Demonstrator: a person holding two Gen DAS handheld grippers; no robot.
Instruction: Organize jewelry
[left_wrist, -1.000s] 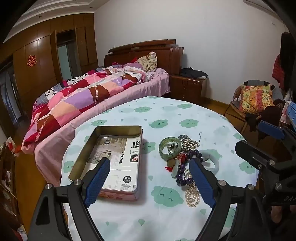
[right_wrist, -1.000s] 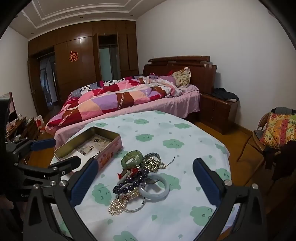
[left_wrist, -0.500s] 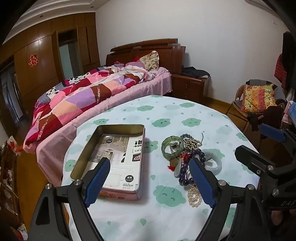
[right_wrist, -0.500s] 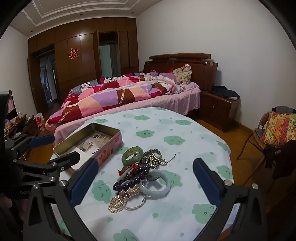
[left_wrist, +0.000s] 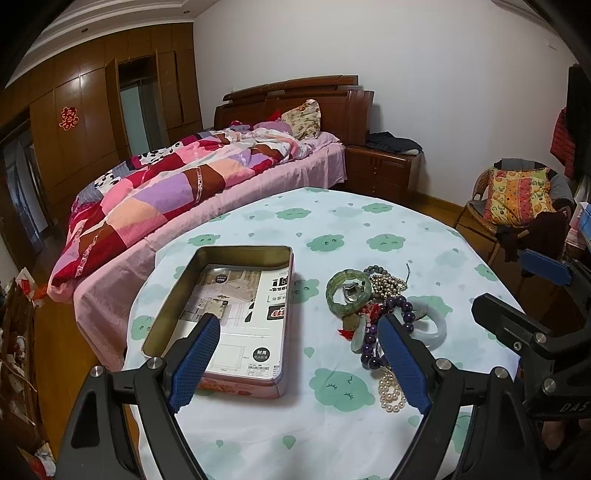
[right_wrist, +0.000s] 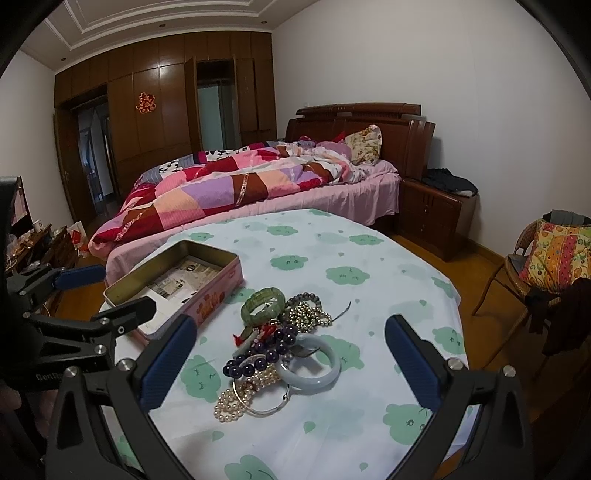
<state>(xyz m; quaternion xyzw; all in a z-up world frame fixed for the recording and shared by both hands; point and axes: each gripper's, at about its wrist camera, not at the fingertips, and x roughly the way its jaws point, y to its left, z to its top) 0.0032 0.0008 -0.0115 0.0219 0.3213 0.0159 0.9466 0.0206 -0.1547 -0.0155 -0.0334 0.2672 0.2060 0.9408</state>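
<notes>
Jewelry pile btwn R gripper fingers | L gripper beside | both agape

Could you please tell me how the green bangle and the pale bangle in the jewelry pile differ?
The green bangle is mottled and segmented; the pale bangle is smooth and milky. The green one sits at the pile's far end near the tin; the pale one lies at the near end, by the pearls. Both are rings lying roughly flat.
</notes>
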